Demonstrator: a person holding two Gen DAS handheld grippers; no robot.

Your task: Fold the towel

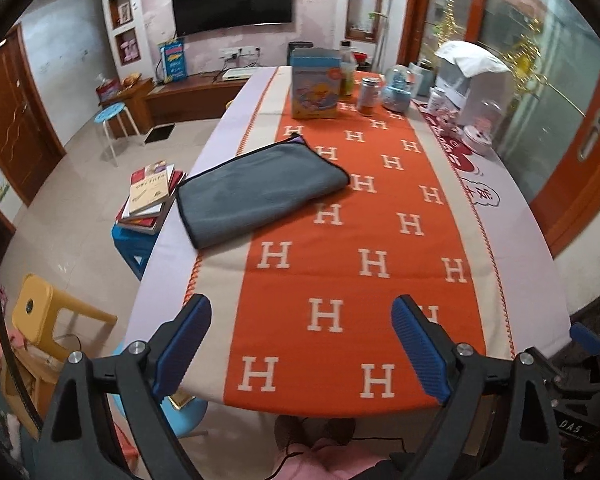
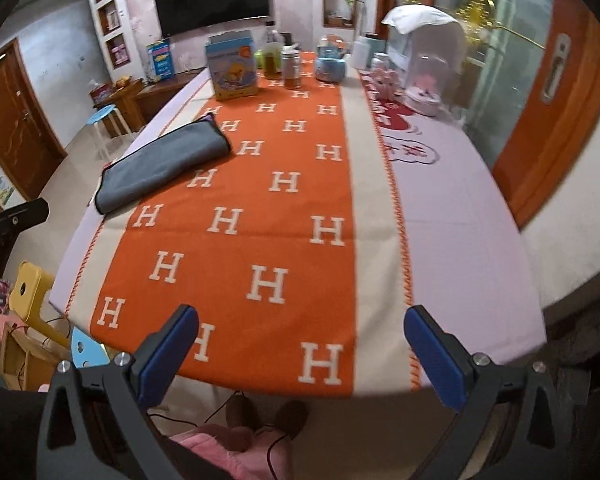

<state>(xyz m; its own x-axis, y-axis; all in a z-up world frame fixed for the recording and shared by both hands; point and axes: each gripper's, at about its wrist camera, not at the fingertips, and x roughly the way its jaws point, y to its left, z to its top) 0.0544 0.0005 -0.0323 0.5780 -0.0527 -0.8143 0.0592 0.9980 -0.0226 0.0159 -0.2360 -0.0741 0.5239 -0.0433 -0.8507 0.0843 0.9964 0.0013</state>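
Left gripper (image 1: 301, 342) wide, empty | right gripper (image 2: 301, 350) wide, empty | towel (image 1: 260, 192) folded — well apart

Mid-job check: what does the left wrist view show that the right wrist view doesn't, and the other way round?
Only the left wrist view shows the stack of books on a blue stool beside the table, below the towel's left end, and part of the right gripper at its right edge.

Only the right wrist view shows a dark part of the left-hand rig at its left edge.

Both show the folded gray towel lying untouched on the orange H-pattern cloth, the duck-print box at the far end, and an open, empty gripper: left gripper, right gripper.
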